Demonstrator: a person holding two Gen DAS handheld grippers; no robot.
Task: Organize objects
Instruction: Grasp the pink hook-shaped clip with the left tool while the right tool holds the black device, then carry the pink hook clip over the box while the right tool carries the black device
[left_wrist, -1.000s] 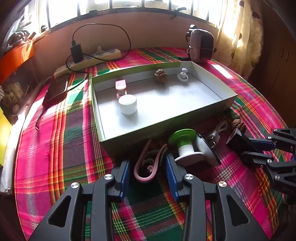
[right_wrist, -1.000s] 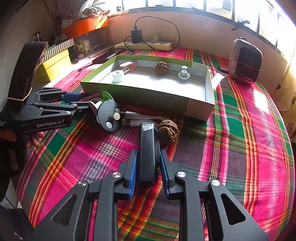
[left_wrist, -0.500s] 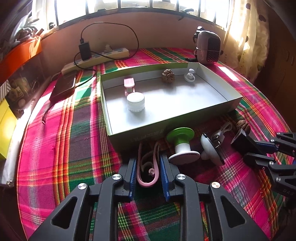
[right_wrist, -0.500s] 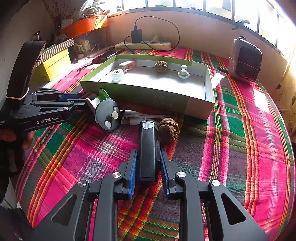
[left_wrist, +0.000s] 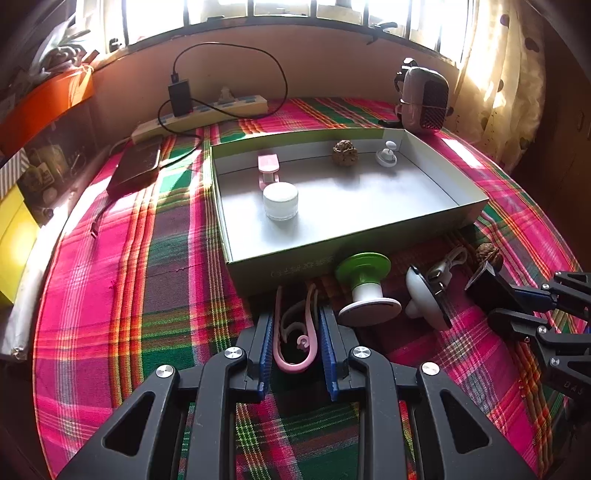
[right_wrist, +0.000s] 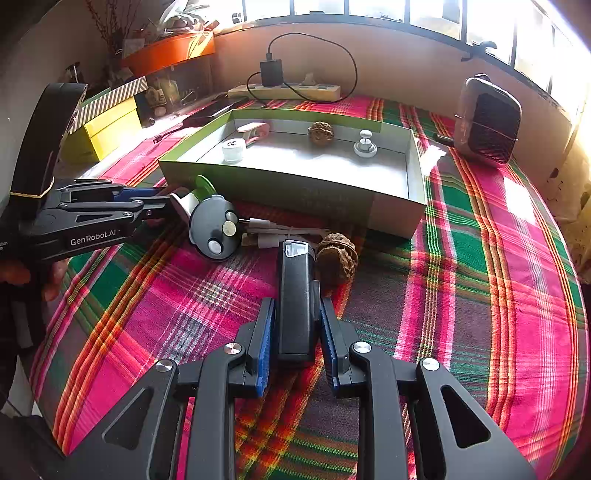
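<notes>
Nearest, the left gripper (left_wrist: 296, 347) closes on a pink clip (left_wrist: 295, 338); the right gripper (right_wrist: 297, 334) pinches a black device (right_wrist: 296, 295). Beyond sits the tray (left_wrist: 436, 218). The springy clip could slip out when lifted.

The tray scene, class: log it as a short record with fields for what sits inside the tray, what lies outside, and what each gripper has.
Tray: green-rimmed box on plaid cloth
Inside tray: white jar, pink clip, walnut, white knob
Outside, near front wall: green-topped spool, white cable, second walnut
Left gripper: closed around pink hook
Right gripper: closed on black device
</notes>
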